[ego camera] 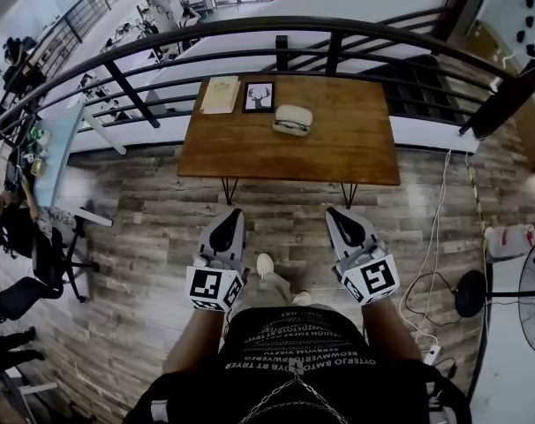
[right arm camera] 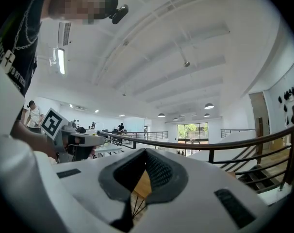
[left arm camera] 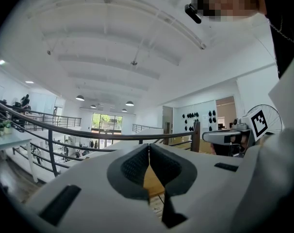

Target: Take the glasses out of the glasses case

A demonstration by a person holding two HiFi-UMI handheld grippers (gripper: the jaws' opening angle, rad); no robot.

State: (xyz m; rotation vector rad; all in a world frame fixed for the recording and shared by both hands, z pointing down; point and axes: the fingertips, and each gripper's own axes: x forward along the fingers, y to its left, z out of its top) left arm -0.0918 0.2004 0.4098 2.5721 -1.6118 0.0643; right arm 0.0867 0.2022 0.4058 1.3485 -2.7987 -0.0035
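White glasses case point(ego camera: 292, 119) lies upper centre on the desk point(ego camera: 338, 153), well apart from my left gripper point(ego camera: 229, 214) and right gripper point(ego camera: 337, 213). Both are pressed together and empty, and arriving shut could shove it away.

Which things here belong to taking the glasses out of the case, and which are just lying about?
Job in hand: glasses case on the wooden table; left gripper and right gripper, both shut and empty, short of the table.
Lying about: framed deer picture; beige book.
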